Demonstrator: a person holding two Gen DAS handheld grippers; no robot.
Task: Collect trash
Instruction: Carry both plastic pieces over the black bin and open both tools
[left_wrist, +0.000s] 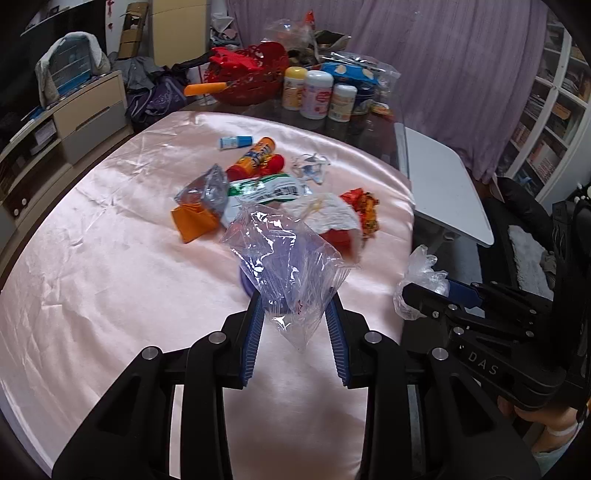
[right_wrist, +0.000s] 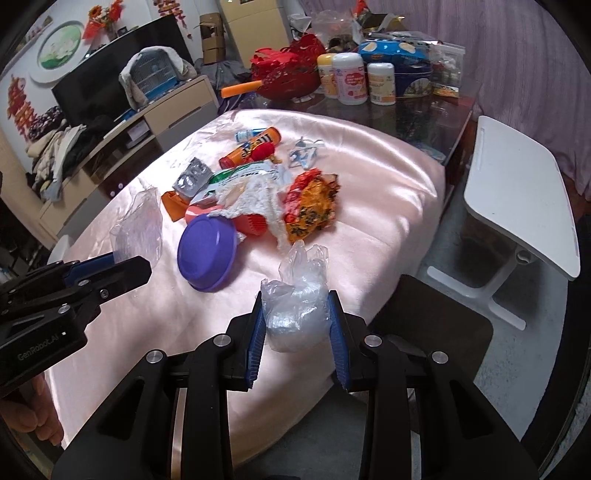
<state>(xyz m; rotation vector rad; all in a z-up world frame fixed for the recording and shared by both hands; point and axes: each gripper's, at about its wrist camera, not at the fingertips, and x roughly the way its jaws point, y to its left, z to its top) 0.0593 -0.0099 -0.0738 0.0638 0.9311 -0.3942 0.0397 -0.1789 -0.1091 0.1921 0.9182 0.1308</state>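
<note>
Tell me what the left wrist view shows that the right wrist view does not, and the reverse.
Only the left wrist view: the left gripper from behind, its fingers around a clear plastic bag that hides most of the purple lid.

Only the right wrist view: the whole purple lid, the silver blister pack face-on, and the right gripper holding a crumpled clear bag.

Both: the pink cloth, the orange tube and the orange snack wrapper.

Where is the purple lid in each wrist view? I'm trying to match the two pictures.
Left wrist view: the purple lid is lower centre, mostly hidden behind the clear bag that the left gripper holds.
Right wrist view: the purple lid lies in plain sight, left of centre on the pink cloth.
Shared landmark: the red basket.
</note>
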